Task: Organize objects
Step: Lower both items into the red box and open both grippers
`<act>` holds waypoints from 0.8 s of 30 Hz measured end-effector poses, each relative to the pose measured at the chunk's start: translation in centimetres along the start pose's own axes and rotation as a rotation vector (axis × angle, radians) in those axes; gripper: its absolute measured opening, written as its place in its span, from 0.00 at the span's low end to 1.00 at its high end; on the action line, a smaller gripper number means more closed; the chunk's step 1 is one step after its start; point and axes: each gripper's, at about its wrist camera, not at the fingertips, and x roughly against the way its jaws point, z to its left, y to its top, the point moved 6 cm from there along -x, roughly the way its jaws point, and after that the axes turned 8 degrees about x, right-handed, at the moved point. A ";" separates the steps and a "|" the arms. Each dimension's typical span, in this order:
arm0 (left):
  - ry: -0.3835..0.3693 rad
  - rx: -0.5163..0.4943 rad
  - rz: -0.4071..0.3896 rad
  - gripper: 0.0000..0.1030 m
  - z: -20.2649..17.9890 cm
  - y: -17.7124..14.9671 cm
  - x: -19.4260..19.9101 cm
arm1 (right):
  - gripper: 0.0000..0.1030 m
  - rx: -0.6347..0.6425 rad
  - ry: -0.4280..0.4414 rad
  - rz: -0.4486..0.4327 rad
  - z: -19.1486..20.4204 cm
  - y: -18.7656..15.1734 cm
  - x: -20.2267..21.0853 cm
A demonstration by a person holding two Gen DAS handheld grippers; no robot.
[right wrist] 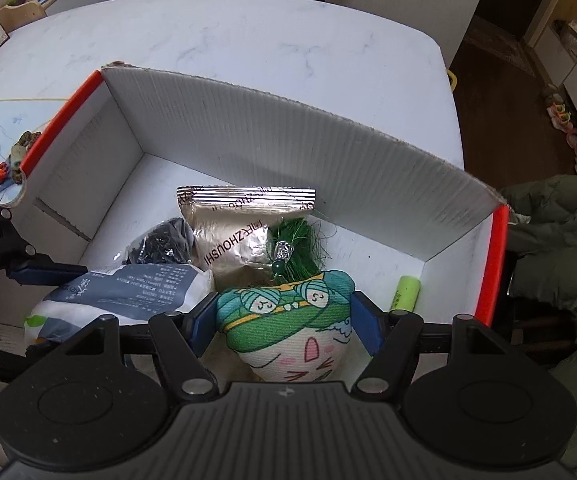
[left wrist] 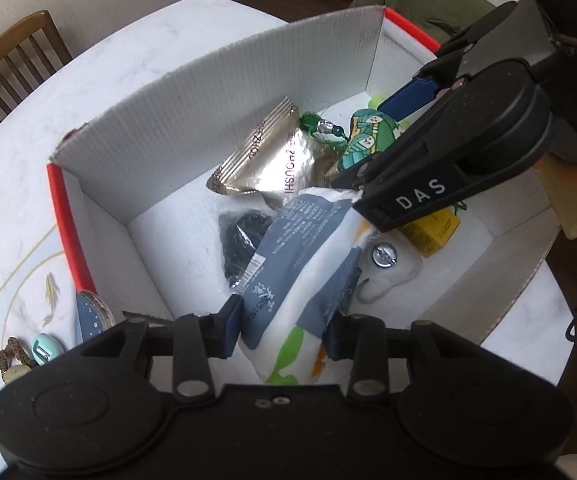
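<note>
White corrugated box on counter | left hand-held gripper clenched on grey-white packet | right hand-held gripper clenched on cartoon pouch, both apparently lowering items in for sorting

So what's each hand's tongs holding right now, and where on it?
Left tongs grip the blue-and-white pouch across its lower end; right tongs grip the cartoon cushion by its sides.

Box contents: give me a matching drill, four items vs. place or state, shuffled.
Items:
1. blue-and-white packet
2. cartoon pouch
3. silver foil bag
4. green cylinder

Place or state:
A. lies free by the box's red-edged wall
B. between the right gripper's fingers
C. between the left gripper's fingers
D. lies near the tall back flap

Pairs: 1-C, 2-B, 3-D, 4-A
</note>
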 end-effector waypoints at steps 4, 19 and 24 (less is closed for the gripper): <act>-0.002 0.007 0.010 0.38 -0.2 0.0 -0.3 | 0.68 -0.013 0.006 -0.007 -0.1 -0.1 0.0; -0.040 0.042 -0.015 0.63 -0.2 -0.3 1.3 | 0.72 -0.012 0.025 -0.048 0.0 -0.2 2.4; -0.052 0.046 -0.043 0.72 -0.1 -0.3 2.7 | 0.72 -0.008 0.019 -0.064 0.4 -0.3 3.6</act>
